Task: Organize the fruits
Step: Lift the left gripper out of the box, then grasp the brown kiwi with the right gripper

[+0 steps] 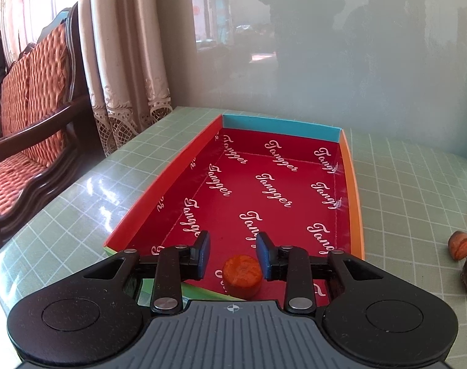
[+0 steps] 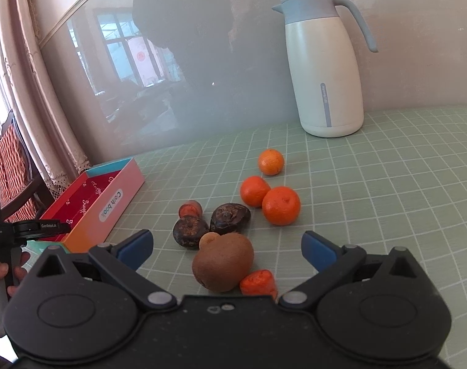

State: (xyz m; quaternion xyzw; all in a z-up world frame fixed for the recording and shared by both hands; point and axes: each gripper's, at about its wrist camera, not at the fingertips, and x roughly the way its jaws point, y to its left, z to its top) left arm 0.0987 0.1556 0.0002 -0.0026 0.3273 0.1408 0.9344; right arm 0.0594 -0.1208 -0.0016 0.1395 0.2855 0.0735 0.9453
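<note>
The left gripper [image 1: 232, 253] hangs over the near end of the red-lined box [image 1: 351, 178], its jaws parted and gripping nothing, with an orange slice [image 1: 242, 274] lying on the box floor just below and between them. The right gripper [image 2: 227, 247] is spread wide over the green table [image 2: 387, 184], a kiwi [image 2: 222, 261] between its fingers untouched and an orange chunk [image 2: 258, 282] just right of it. Farther off lie two dark chestnuts [image 2: 230, 218], a small cut piece [image 2: 190, 209] and three tangerines [image 2: 281, 205], with a jug [image 2: 325, 67] at the far wall.

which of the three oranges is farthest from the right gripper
The lone orange, farthest back toward the jug. It sits apart, while the other two oranges touch each other, closer to the right gripper.
</note>
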